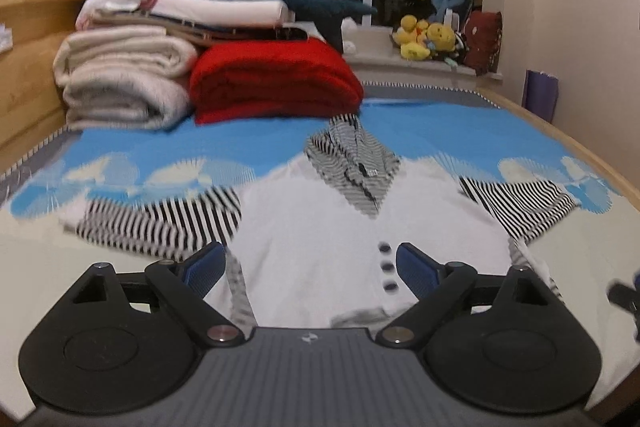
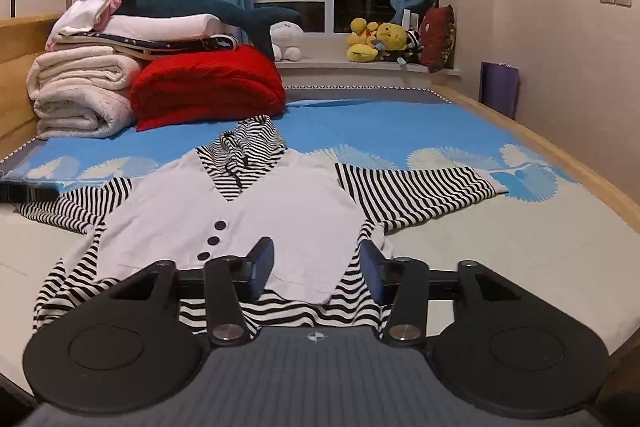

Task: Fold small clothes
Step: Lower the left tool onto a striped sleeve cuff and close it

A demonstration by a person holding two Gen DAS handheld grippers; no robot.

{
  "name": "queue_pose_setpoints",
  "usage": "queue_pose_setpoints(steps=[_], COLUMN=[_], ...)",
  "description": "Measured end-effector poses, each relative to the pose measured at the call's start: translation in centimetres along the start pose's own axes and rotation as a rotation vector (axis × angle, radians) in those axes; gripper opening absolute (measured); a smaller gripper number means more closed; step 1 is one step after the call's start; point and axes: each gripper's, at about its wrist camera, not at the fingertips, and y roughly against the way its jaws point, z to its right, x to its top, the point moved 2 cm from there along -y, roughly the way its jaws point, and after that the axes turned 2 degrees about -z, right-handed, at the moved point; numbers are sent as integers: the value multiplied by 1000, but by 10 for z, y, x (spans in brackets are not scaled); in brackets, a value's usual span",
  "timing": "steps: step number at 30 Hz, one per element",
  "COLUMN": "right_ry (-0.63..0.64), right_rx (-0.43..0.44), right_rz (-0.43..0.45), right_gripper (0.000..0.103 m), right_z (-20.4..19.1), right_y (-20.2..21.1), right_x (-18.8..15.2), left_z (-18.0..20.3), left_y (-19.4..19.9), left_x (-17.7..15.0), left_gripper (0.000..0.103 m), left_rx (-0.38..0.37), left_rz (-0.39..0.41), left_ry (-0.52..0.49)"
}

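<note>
A small white top (image 1: 312, 223) with black-and-white striped sleeves, a striped hood and three dark buttons lies spread face up on the bed; in the right wrist view the top (image 2: 280, 211) fills the middle. My left gripper (image 1: 311, 251) hovers over the lower front of the top near the buttons (image 1: 387, 267), its jaws wide apart with nothing between them. My right gripper (image 2: 316, 243) is at the striped hem, jaws partly apart. The fabric lies flat under the gap between the blue pads (image 2: 262, 267), and neither pad presses on it.
At the far left of the bed sit a folded red blanket (image 2: 208, 83) and a rolled white blanket (image 2: 80, 95), with more linen and a shark plush (image 2: 200, 7) on top. Plush toys (image 2: 380, 41) line the window sill. The wooden bed rail (image 2: 560, 155) runs along the right.
</note>
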Motion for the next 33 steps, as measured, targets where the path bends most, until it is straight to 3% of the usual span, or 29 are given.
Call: queue_pose_setpoints(steps=[12, 15, 17, 19, 21, 28, 33], right_ry=[-47, -43, -43, -54, -68, -76, -35], right_rx=[-50, -31, -15, 13, 45, 161, 245], right_rz=[-46, -51, -54, -65, -81, -65, -47], right_gripper=[58, 57, 54, 31, 20, 21, 26], right_z=[6, 2, 0, 0, 0, -12, -37], right_y=[-17, -20, -22, -27, -33, -82, -141], right_x=[-4, -2, 0, 4, 14, 76, 122], left_z=[-45, -65, -81, -97, -116, -214, -312], left_y=[-78, -104, -123, -139, -160, -218, -245], left_x=[73, 82, 78, 66, 51, 21, 0], left_gripper=[94, 85, 76, 65, 59, 59, 59], left_rx=[21, 48, 56, 72, 91, 211, 343], left_rz=[37, 35, 19, -4, -47, -130, -143], left_ry=[38, 57, 72, 63, 70, 230, 483])
